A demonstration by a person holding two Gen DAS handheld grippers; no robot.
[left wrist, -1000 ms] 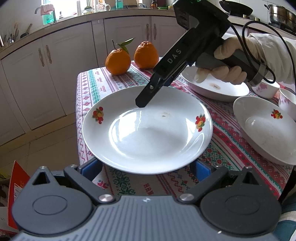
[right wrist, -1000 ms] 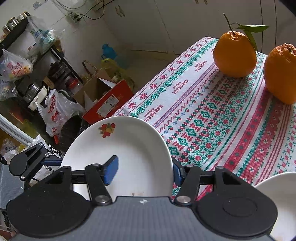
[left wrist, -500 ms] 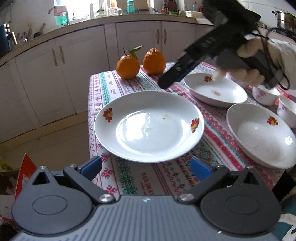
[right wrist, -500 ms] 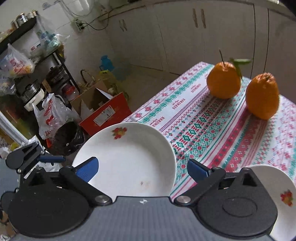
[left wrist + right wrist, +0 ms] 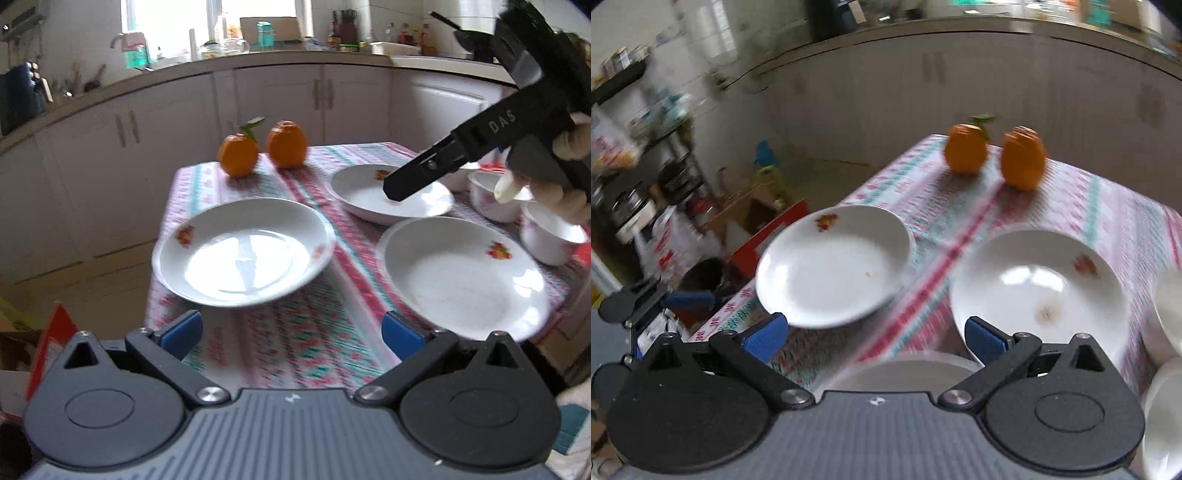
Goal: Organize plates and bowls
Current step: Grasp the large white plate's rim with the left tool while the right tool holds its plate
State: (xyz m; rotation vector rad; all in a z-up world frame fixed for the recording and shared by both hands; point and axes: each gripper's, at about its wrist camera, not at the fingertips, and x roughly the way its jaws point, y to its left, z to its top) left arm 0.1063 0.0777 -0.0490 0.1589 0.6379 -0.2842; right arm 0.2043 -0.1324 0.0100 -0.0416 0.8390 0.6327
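Note:
Three white plates with fruit prints lie on the patterned tablecloth. In the left wrist view the left plate [image 5: 243, 251] is nearest the table's left edge, a second plate [image 5: 461, 277] is at the right front, a third [image 5: 391, 199] behind it. White bowls [image 5: 554, 236] stand at the far right. My left gripper [image 5: 291, 332] is open and empty, back from the table's front edge. My right gripper [image 5: 875, 332] is open and empty, above the table between the left plate [image 5: 834, 266] and the far plate [image 5: 1038, 291]; its fingers [image 5: 417, 181] show over the far plate.
Two oranges [image 5: 262, 151] sit at the table's far end. White kitchen cabinets [image 5: 110, 147] stand behind the table. A red and white cardboard box [image 5: 40, 350] lies on the floor left of the table. Shelves with pots and bags [image 5: 631, 177] stand further left.
My right gripper opened, let go of the left plate, and rose back to the right over the far plate. My left gripper pulled back from the left plate, which stays on the cloth.

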